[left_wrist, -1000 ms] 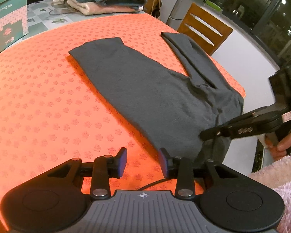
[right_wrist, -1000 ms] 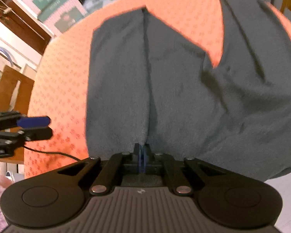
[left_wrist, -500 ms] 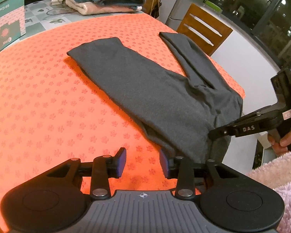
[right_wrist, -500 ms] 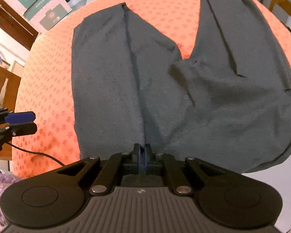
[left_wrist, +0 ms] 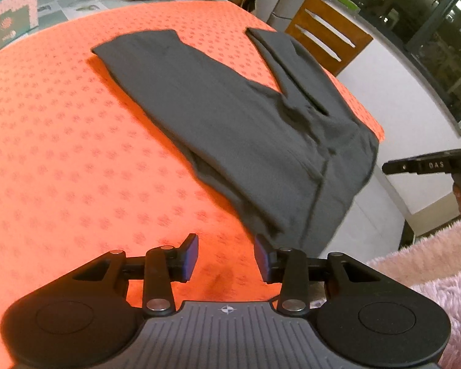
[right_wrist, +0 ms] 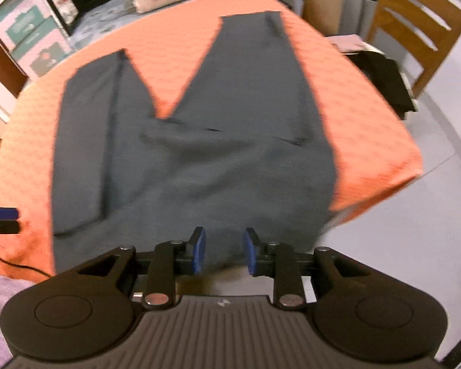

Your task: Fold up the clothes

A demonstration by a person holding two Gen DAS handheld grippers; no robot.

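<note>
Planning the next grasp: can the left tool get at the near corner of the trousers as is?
Probably yes. The left tool is open, nothing between its fingers, and the trousers lie just ahead and right of it on the orange cloth. Nothing lies between; the right tool is off to the side.

— What are your tongs looking like?

— I'm holding two alike. My left tongs (left_wrist: 225, 258) are showing black linkage arms with silver screws, blue pads (left_wrist: 190, 256) on the fingers, two round black housings and a ribbed grey base bearing a small crosshair mark.

— And the other?

— My right tongs (right_wrist: 223, 253) are wearing the same; white letters "DAS" are showing on their side. I'm wearing a fluffy pink sleeve (left_wrist: 439, 273).
</note>
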